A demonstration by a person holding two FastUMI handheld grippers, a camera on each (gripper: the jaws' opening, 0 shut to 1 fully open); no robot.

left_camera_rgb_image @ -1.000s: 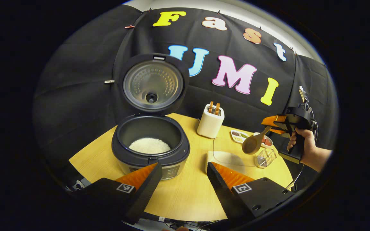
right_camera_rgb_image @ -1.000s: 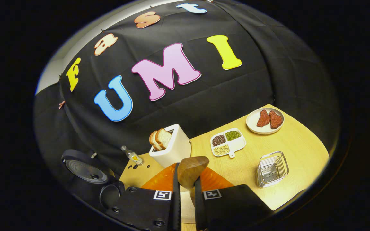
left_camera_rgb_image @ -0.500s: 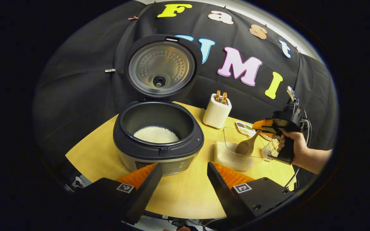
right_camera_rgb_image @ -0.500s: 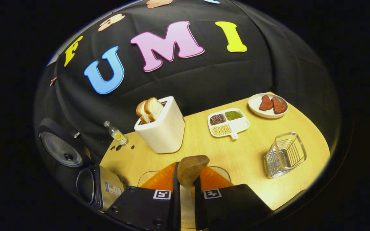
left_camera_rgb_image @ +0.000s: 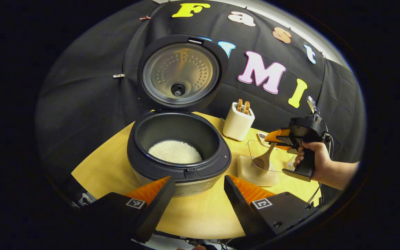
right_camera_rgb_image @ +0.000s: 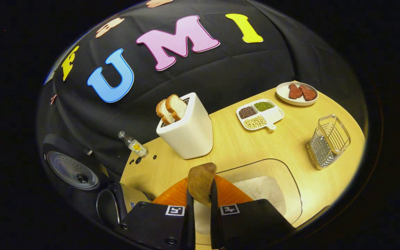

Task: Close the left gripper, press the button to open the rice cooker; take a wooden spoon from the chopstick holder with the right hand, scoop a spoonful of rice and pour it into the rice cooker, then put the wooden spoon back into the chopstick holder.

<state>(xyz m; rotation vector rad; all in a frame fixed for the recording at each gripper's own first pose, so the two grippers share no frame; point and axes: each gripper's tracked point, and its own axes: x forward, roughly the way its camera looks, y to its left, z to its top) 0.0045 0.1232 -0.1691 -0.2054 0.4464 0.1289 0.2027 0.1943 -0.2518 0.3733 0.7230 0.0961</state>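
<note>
Left gripper view looks down over the round wooden table (left_camera_rgb_image: 200,215) at the rice cooker (left_camera_rgb_image: 179,163), which stands open with its lid (left_camera_rgb_image: 181,71) tipped up and back against the wall cloth. White rice (left_camera_rgb_image: 175,152) lies at the bottom of its dark inner pot. The left gripper (left_camera_rgb_image: 198,189) hovers just in front of the cooker, its two fingers spread wide and holding nothing. To the right of the cooker sits a clear container of rice (left_camera_rgb_image: 259,170), and the right gripper (left_camera_rgb_image: 273,137) — held in a hand (left_camera_rgb_image: 313,158) — reaches over it, pinching the handle of the wooden spoon (left_camera_rgb_image: 264,159). The spoon hangs bowl-down inside the container, its bowl at or just above the rice; whether it touches cannot be told. Behind stands a white toaster (left_camera_rgb_image: 238,123) with bread in its slots.

Right gripper view shows the right gripper (right_camera_rgb_image: 200,208) with its fingers drawn narrow on the spoon (right_camera_rgb_image: 200,184), whose end rises between them. Below it lies the clear container (right_camera_rgb_image: 290,180) with its heap of rice. The toaster (right_camera_rgb_image: 188,128) with two bread slices stands beyond, a small bottle (right_camera_rgb_image: 134,144) to its left, and the open cooker (right_camera_rgb_image: 108,205) at the lower left edge. Farther back are a divided dish of beans (right_camera_rgb_image: 260,114) and a plate with two reddish pieces (right_camera_rgb_image: 297,93). The wire chopstick holder (right_camera_rgb_image: 328,142) stands near the table's right edge — well apart from the spoon.
</note>
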